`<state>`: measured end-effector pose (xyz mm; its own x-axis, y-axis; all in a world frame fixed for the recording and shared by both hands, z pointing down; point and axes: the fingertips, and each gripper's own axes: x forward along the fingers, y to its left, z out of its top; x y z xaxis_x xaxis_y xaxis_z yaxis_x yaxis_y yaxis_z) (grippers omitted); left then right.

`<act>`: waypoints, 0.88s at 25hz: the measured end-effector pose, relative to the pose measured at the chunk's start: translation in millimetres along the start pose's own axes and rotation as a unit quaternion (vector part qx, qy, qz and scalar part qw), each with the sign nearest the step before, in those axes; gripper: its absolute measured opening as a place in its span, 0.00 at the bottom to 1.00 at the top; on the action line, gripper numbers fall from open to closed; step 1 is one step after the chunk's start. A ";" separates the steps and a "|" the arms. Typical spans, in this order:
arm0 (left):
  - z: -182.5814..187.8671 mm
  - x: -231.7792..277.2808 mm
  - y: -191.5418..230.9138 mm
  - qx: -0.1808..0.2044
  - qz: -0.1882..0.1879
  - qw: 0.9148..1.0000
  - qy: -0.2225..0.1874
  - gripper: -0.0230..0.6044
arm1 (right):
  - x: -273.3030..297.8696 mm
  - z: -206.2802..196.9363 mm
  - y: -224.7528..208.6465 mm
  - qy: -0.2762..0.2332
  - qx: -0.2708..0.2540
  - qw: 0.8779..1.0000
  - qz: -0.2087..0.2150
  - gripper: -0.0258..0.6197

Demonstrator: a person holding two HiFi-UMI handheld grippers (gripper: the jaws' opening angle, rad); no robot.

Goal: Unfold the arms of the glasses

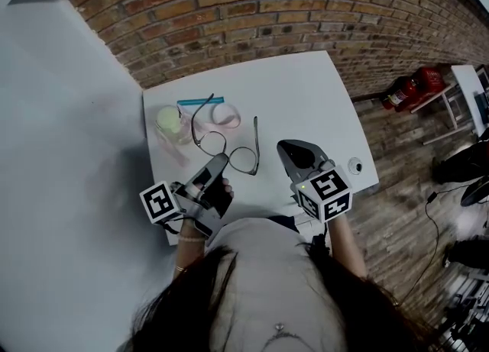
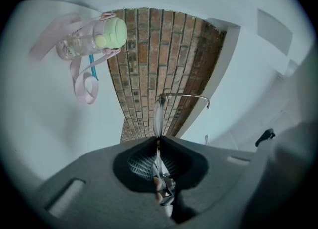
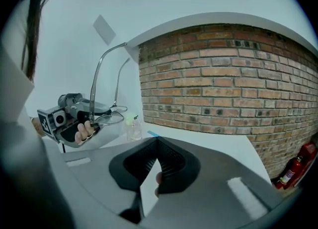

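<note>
Glasses, head view: they sit at frame centre over the white table, and we cannot tell whether they touch it. The left gripper pinches the rim at its lower left. Both arms stand out from the rim toward the top of the picture, one curving up left and one straight at the right. We judge the unfolding done or all but done, with little left beyond setting them down. Right gripper: right of the glasses, apart from them. Bottle: green cap, pink strap, upper left of the glasses. Blue stick: just above the bottle.

Left gripper view: the jaws are pressed together on the glasses, which we see edge-on at centre. A lens rises thin above the tips. One arm runs off to the right, its end hooked down. The bottle lies in the upper left.

Right gripper view: the jaws are closed tip to tip with nothing between them. The glasses show left of centre, held in the left gripper. They have a thin rim and clear lenses. Both arms reach upward side by side, and we judge them fully open.
</note>
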<state>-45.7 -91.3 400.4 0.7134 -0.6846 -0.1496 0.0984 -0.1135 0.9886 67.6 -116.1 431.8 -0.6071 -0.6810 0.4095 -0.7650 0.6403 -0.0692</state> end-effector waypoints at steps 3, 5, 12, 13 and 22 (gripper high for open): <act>-0.6 0.4 -0.3 0.000 -0.001 1.000 0.001 0.07 | -0.5 0.9 0.2 -0.001 0.001 1.000 0.003 0.05; -0.4 0.5 -0.4 0.001 -0.001 1.000 0.002 0.07 | 0.1 1.6 1.0 -0.002 0.001 1.000 0.006 0.05; -0.6 1.5 0.4 -0.002 0.000 1.000 0.003 0.07 | 1.4 1.5 4.7 0.002 0.000 1.000 0.014 0.05; -0.8 1.7 0.7 -0.002 0.000 1.000 0.003 0.07 | 1.4 1.6 5.0 0.003 -0.001 1.000 0.015 0.05; -1.6 1.2 1.1 -0.005 0.000 1.000 0.004 0.07 | 0.7 1.5 9.6 0.005 -0.003 1.000 0.018 0.05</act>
<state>-43.6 -91.1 401.4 0.7193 -0.6786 -0.1489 0.1052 -0.1055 0.9888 59.5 -111.0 430.0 -0.6327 -0.6538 0.4150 -0.7408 0.6672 -0.0784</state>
